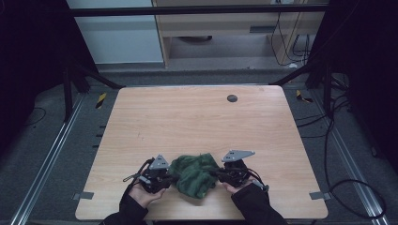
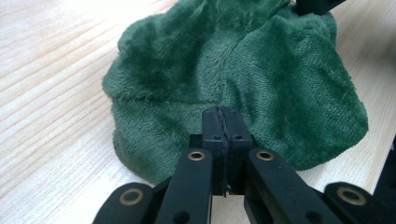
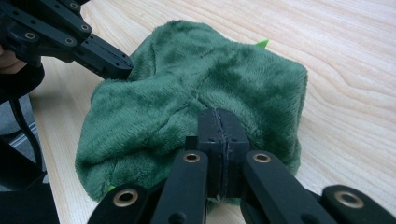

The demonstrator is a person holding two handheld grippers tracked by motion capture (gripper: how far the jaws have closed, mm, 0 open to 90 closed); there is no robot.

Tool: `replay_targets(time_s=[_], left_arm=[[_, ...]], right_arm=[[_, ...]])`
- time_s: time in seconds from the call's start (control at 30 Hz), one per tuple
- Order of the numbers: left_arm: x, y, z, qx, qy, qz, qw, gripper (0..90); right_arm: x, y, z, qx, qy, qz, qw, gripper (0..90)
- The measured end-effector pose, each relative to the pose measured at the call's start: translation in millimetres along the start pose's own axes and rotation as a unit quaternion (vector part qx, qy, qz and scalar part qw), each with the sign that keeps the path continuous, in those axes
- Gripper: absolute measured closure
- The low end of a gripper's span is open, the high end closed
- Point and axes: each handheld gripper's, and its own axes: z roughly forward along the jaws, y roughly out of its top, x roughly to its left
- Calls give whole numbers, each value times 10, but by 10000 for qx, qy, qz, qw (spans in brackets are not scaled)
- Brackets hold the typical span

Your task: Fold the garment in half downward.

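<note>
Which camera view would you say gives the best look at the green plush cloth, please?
The right gripper view: the green plush cloth shows almost whole, with seams, pile and a bright green tip at its far edge. The left gripper view shows its fleece close but cropped at the top. The high view shows a small dark bundle between the grippers.

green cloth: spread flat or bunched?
Bunched. The green plush cloth sits as a rumpled mound with folds and creases, not flat, between the left gripper and right gripper near the table's front edge.

Dim room, grey floor (image 1: 47, 154), pale cabinet (image 1: 225, 28) behind wooden table (image 1: 197, 117).
</note>
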Motion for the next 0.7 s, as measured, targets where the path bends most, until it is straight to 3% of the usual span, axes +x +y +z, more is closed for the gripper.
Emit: replay_targets(time_s=[0.2,0.37,0.7], left_arm=[[11,-2,-13,-34,53,-22,10000,896],[54,10,-93,-216,210,-67,9995,868],[259,-67,-295,-481,643,-392,9960,761]], right_arm=[[0,-34,22,59,-4,6,10000,891],[-16,-1,-40,-101,-31,30,9999,867],[-194,5,-271,-402,-468,227,9978,791]])
